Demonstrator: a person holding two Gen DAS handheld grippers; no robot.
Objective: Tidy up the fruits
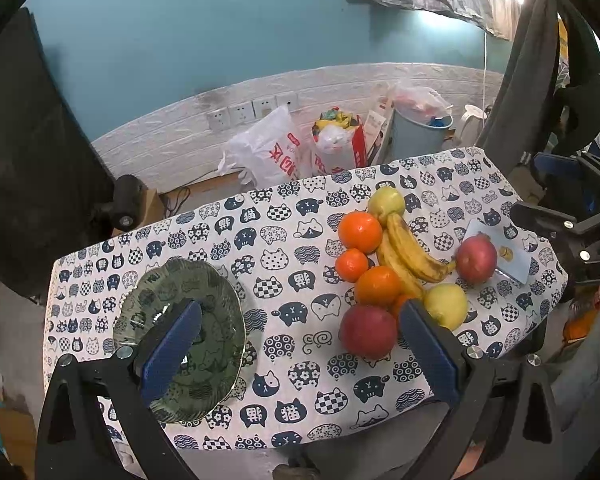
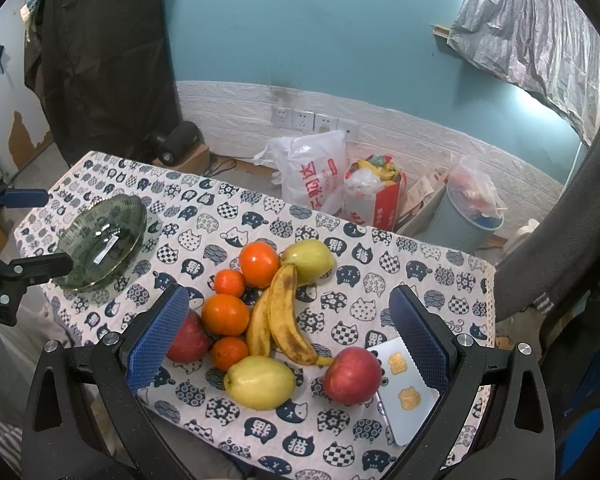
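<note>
A pile of fruit lies on the cat-print tablecloth (image 1: 284,240): two bananas (image 2: 280,316), several oranges (image 2: 225,314), two red apples (image 2: 352,374) and two yellow-green fruits (image 2: 260,382). The same pile shows in the left wrist view, with bananas (image 1: 410,254) and a red apple (image 1: 368,331). A green glass plate (image 1: 216,320) sits empty at the table's left, also in the right wrist view (image 2: 104,240). My left gripper (image 1: 300,348) is open, hovering between plate and fruit. My right gripper (image 2: 286,336) is open above the fruit pile.
A white phone-like case (image 2: 406,394) lies beside the right red apple at the table's right edge. Behind the table are plastic bags (image 2: 312,176), a red box (image 2: 380,196), and a blue bin (image 2: 468,216) by the wall. Dark cloth (image 2: 100,60) hangs at left.
</note>
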